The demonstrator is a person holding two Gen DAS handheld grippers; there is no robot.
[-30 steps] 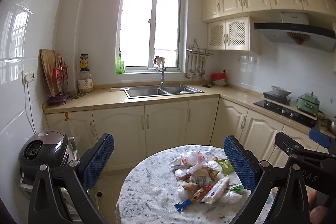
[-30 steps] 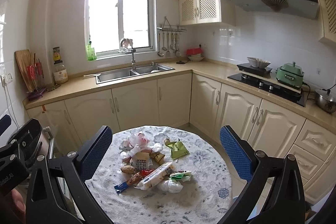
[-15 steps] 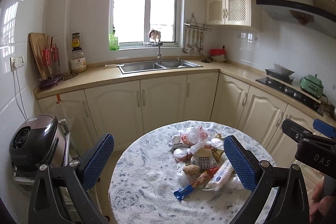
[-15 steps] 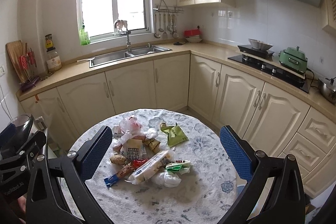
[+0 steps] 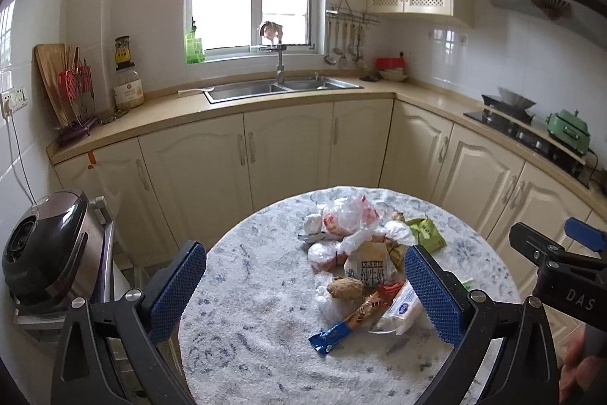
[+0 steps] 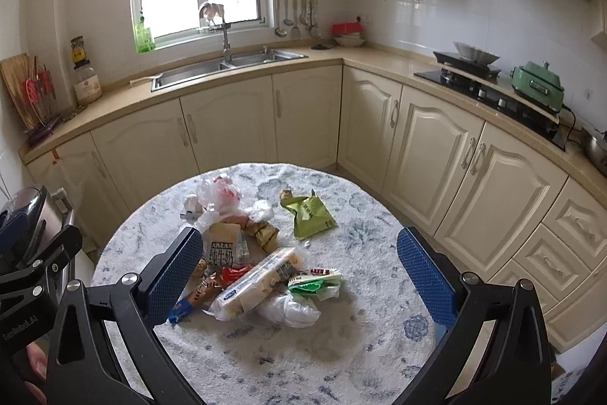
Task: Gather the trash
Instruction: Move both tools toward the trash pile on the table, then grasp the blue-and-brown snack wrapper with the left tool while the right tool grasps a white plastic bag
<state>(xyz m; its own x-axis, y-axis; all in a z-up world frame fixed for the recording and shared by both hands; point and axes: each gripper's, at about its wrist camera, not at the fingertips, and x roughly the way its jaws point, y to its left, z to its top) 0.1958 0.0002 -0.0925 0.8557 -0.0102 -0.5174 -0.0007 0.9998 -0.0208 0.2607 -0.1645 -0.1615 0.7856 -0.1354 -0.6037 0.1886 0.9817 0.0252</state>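
Kitchen bench [image 6: 341, 359] carries a trash pile [image 6: 250, 253] at twelve o'clock; left tool [image 5: 303, 291] and right tool [image 6: 299, 276] both gape, empty.

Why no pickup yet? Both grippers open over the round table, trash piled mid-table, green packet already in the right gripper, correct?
Not quite. The green packet isn't held: it lies flat on the table, beyond the pile. The right wrist view shows the right gripper open and empty. The left gripper is open too.
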